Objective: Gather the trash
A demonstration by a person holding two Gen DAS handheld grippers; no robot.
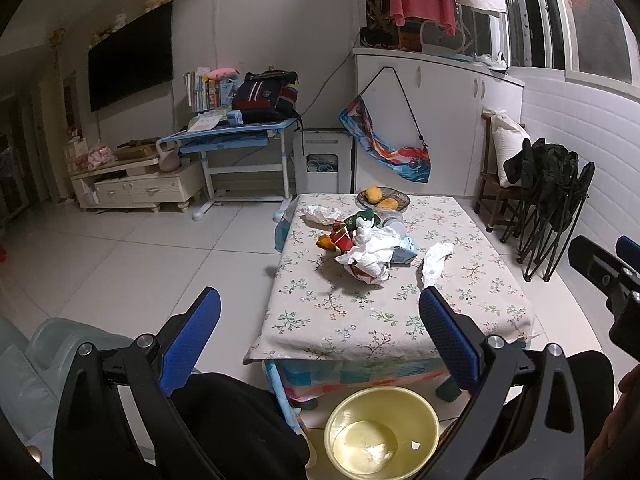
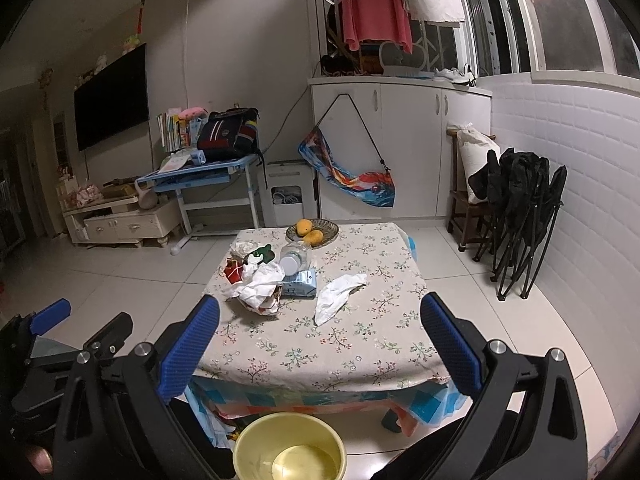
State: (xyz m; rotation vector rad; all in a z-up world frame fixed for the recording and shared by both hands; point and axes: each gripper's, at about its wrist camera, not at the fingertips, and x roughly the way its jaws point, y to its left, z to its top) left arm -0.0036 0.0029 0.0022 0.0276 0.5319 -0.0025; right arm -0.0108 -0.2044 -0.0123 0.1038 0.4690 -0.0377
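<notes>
Barely started imo. Left tool and right tool both spread wide, holding nothing. Crumpled white paper and wrapper pile sits at 11 o'clock on floral-cloth tabletop, loose white tissue at 12. Round yellow plastic bin at 6 looks near empty.

The near half of the counter lies bare ahead of my spread fingers. Farther in, the crumpled wrapper heap, tissue pack and lone white tissue crowd it; a yellow basin sits below its front edge.
</notes>
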